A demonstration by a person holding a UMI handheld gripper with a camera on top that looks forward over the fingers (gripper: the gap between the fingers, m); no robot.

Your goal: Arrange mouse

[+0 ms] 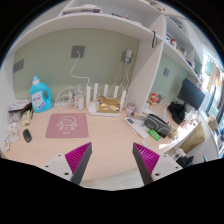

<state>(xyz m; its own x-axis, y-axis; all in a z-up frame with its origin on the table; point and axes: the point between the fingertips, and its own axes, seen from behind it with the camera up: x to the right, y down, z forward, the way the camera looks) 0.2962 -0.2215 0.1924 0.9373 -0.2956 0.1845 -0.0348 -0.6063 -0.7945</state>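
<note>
Mouse point(27, 135): small, dark, rounded body; details too small to make out.
Pose: lying flat on the bench point(105, 150).
Place: far left of the bench, just left of the pink mouse mat point(68, 125), off the mat.
Relation to tongs point(112, 160): well apart, left and beyond; fingers parted, nothing between them.

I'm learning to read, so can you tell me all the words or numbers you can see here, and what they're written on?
No words can be read here.
The blue bottle has a label, too small to read.
The pink mat has a pale drawing on it, too blurred to make out.
The gripper is open and holds nothing, with no writing on it.
</note>
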